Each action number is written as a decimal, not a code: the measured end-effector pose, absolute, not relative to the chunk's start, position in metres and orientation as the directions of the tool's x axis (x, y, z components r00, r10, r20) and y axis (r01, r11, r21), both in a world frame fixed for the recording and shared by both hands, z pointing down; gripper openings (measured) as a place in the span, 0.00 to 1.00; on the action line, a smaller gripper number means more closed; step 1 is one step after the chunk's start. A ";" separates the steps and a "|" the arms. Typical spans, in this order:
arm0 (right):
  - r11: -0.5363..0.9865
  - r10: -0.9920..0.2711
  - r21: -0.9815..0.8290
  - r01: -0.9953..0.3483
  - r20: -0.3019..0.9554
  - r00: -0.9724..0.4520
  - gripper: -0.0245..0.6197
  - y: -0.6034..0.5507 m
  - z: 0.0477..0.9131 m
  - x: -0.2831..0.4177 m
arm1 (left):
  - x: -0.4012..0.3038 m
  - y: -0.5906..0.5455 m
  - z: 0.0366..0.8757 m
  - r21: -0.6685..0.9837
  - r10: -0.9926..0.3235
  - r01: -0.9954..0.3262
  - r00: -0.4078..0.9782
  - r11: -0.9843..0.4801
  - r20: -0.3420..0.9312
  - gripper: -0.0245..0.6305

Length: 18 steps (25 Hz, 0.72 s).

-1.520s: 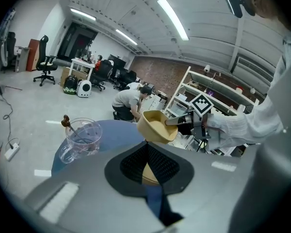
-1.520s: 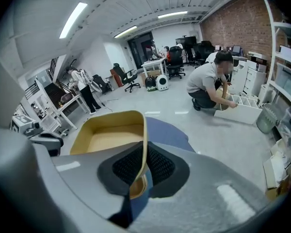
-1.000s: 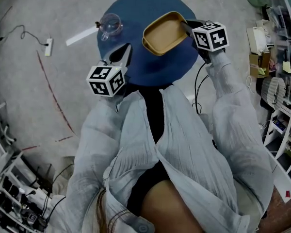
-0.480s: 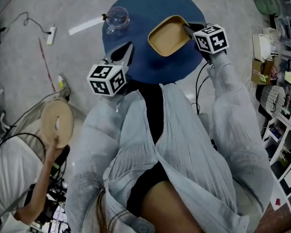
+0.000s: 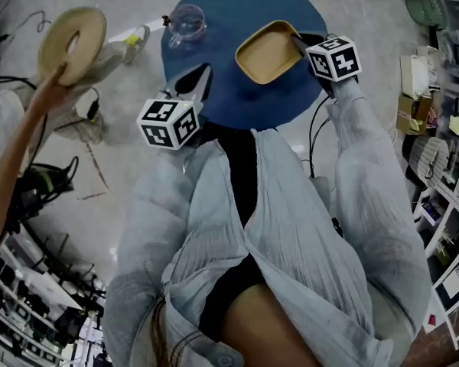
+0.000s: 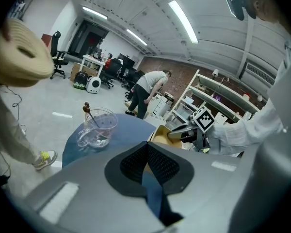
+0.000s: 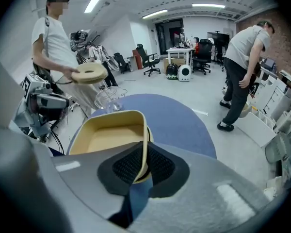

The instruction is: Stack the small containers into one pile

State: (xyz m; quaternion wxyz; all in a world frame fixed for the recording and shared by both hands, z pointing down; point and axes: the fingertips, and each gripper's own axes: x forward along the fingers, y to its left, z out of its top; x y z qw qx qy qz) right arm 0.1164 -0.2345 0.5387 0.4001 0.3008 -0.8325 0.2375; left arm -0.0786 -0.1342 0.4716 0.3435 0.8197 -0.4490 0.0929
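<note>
— What has the right gripper (image 7: 145,165) got?

— Its fingers (image 7: 161,167) are clamped on the near wall of a small container (image 7: 106,136), with one pad inside the wall and one outside.

— What does the container look like?

— It is a shallow tan tray, rectangular with rounded corners. It has a thin upright wall and a paler, flat, bare bottom. In the head view it sits over the right part of the round blue tabletop (image 5: 237,6), and its shadow falls on the blue just beside it. I cannot tell whether it touches the tabletop.

— And the left gripper (image 6: 146,152)?

— Its fingers are pressed together with nothing between them. It is over the tabletop's near left edge, apart from the container.

— Anything farther out?

— A clear glass cup (image 6: 97,127) with a stirrer in it stands on the far left of the tabletop. Beyond that, on the floor, another person holds up a round tan disc (image 5: 71,43) with a hole in its middle.
</note>
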 end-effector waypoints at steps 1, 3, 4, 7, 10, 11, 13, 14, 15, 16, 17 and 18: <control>0.710 -0.311 -0.150 -0.688 0.810 -0.497 0.07 -0.234 0.539 0.115 | -0.079 -0.134 0.472 0.480 -0.673 -0.800 0.579 -0.360 0.461 0.05; 0.718 -0.325 -0.120 -0.685 0.813 -0.483 0.07 -0.235 0.541 0.114 | -0.079 -0.134 0.472 0.479 -0.674 -0.801 0.578 -0.358 0.461 0.05; 0.722 -0.335 -0.102 -0.684 0.814 -0.475 0.08 -0.236 0.541 0.114 | -0.079 -0.135 0.472 0.480 -0.674 -0.801 0.578 -0.359 0.461 0.05; 0.726 -0.349 -0.073 -0.684 0.817 -0.458 0.26 -0.239 0.542 0.113 | -0.079 -0.137 0.473 0.479 -0.673 -0.800 0.579 -0.361 0.461 0.05; 0.706 -0.362 -0.055 -0.706 0.829 -0.427 0.41 -0.241 0.545 0.119 | -0.079 -0.138 0.470 0.477 -0.671 -0.798 0.583 -0.368 0.457 0.05; 0.698 -0.368 -0.052 -0.715 0.830 -0.420 0.44 -0.242 0.544 0.121 | -0.079 -0.139 0.469 0.477 -0.670 -0.796 0.586 -0.372 0.455 0.05; 0.684 -0.382 -0.054 -0.727 0.822 -0.421 0.45 -0.242 0.540 0.126 | -0.077 -0.140 0.467 0.474 -0.667 -0.793 0.592 -0.383 0.452 0.05; 0.676 -0.394 -0.056 -0.734 0.815 -0.425 0.45 -0.243 0.538 0.129 | -0.076 -0.141 0.466 0.472 -0.665 -0.792 0.595 -0.388 0.451 0.05; 0.665 -0.408 -0.059 -0.745 0.807 -0.427 0.43 -0.245 0.536 0.132 | -0.075 -0.142 0.466 0.470 -0.664 -0.791 0.597 -0.392 0.451 0.05; 0.650 -0.420 -0.064 -0.757 0.799 -0.429 0.40 -0.247 0.534 0.135 | -0.074 -0.143 0.467 0.469 -0.662 -0.790 0.599 -0.395 0.451 0.05; 0.634 -0.428 -0.075 -0.770 0.795 -0.430 0.38 -0.248 0.534 0.139 | -0.073 -0.143 0.467 0.467 -0.660 -0.789 0.600 -0.398 0.452 0.05; 0.618 -0.427 -0.090 -0.781 0.795 -0.430 0.38 -0.249 0.536 0.141 | -0.071 -0.143 0.467 0.466 -0.658 -0.789 0.602 -0.400 0.453 0.05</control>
